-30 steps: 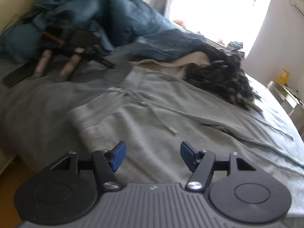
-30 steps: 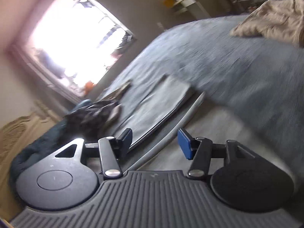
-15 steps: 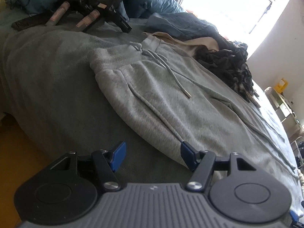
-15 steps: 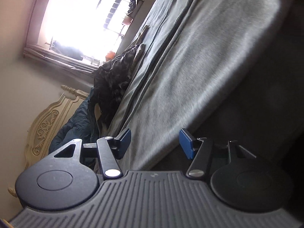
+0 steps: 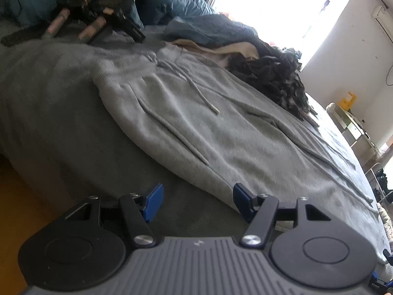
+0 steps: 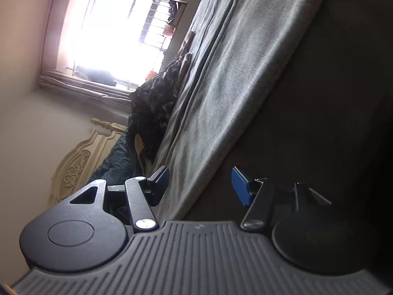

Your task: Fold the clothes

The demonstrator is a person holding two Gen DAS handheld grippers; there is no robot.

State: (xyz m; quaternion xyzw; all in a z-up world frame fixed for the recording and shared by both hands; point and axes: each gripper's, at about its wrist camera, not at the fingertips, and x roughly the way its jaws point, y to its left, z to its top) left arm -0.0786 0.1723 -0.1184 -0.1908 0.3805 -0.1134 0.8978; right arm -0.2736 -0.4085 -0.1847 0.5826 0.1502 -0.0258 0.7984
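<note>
Left tongs [image 5: 197, 202], nearest the lens, stand with jaws apart and empty, just at the near edge of the grey sweatpants [image 5: 221, 132]. The sweatpants, taken as landmark, lie flat on the bed [image 5: 49, 93], waistband at the left, a white drawstring [image 5: 203, 95] across the front. Beyond the sweatpants lies a dark patterned garment [image 5: 275, 76]; to its left, blue bedding [image 5: 172, 7] and a black device [image 5: 108, 19]. Behind these, a bright window [image 5: 277, 7]. Right tongs [image 6: 200, 186], rolled sideways, also gape empty, the sweatpants' hem edge [image 6: 216, 132] seen between the blue pads without contact; a carved headboard [image 6: 81, 164] stands beyond.
</note>
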